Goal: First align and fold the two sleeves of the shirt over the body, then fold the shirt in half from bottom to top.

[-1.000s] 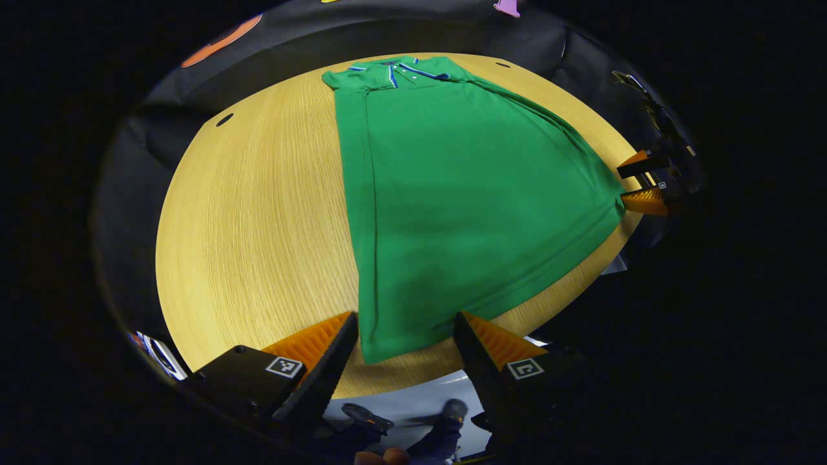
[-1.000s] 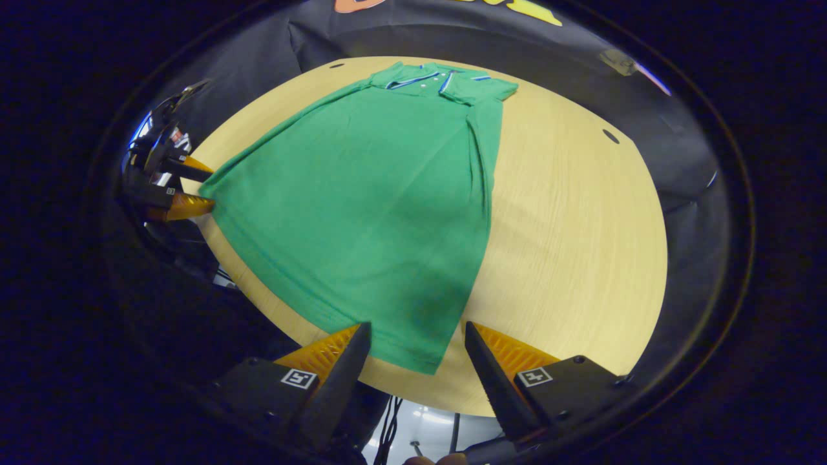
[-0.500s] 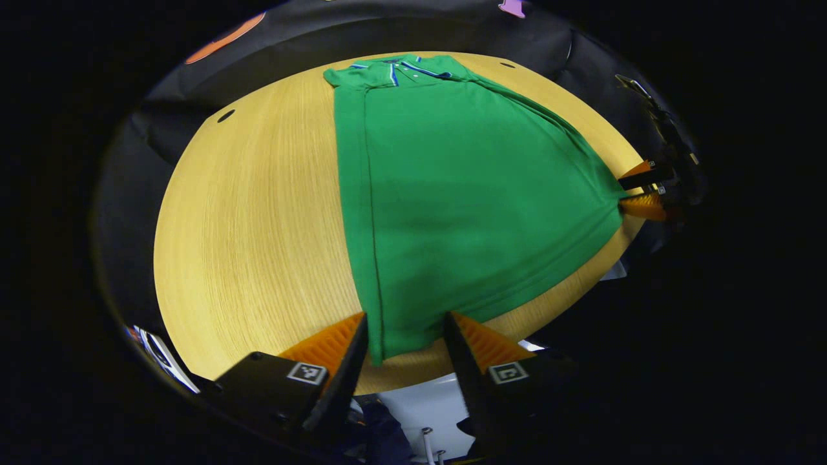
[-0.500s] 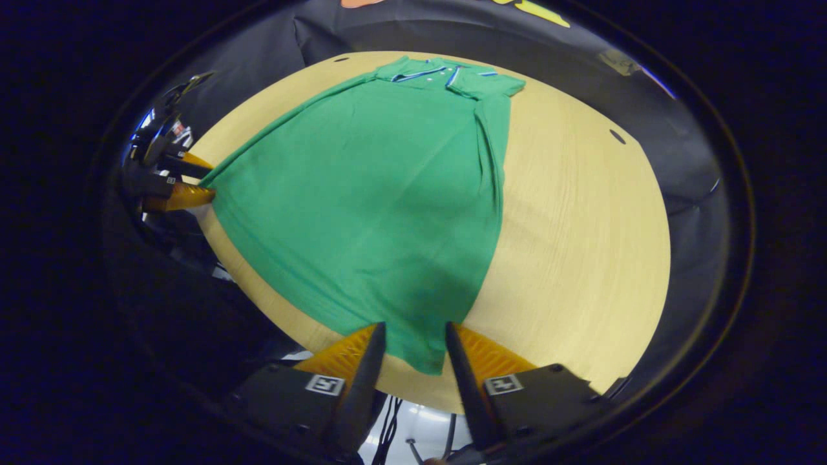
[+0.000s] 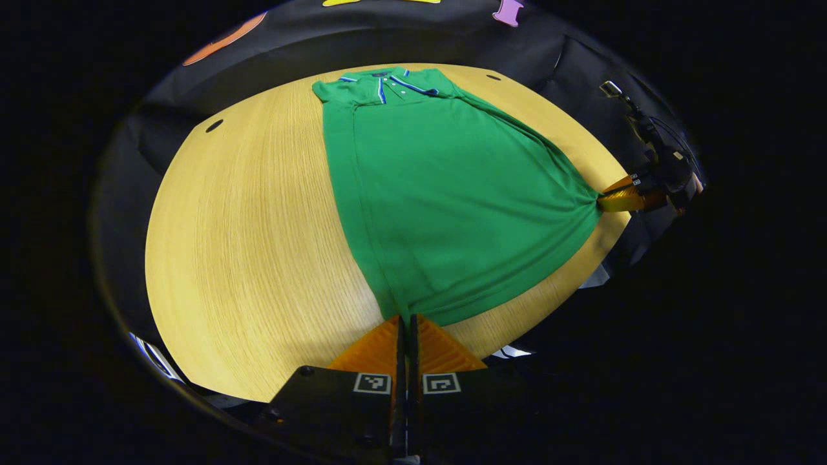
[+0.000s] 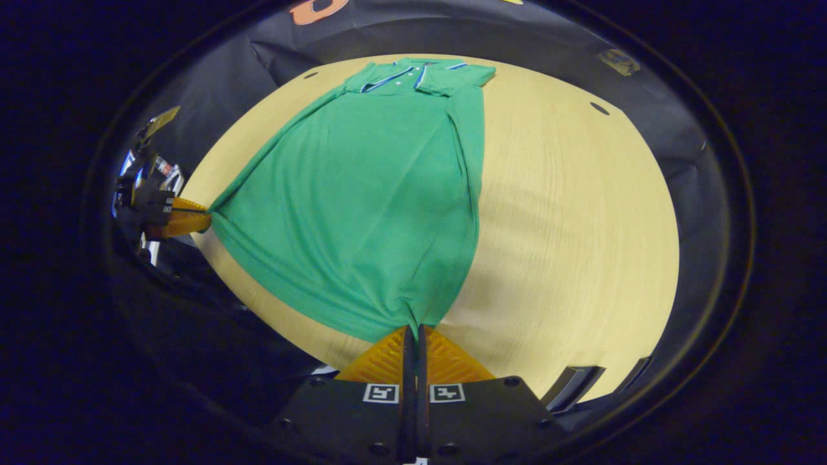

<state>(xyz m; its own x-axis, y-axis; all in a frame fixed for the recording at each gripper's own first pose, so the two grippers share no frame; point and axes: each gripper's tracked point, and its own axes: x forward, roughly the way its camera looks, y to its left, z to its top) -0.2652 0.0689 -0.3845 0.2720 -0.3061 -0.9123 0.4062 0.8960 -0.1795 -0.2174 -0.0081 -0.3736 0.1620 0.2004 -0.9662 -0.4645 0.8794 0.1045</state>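
We have both sleeves folded in; our left gripper point(image 5: 406, 318) and right gripper point(image 6: 413, 327) pinch the shirt point(image 5: 446, 194) hem corners, bottom-to-top fold remaining.

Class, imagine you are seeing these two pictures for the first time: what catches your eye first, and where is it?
A bright green polo shirt with a blue-and-white trimmed collar lies spread on the round pale wooden table, collar at the far edge. The left gripper has its jaws pinched on the shirt's near bottom corner, and the right gripper pinches the other bottom corner, so the hem bunches at both.
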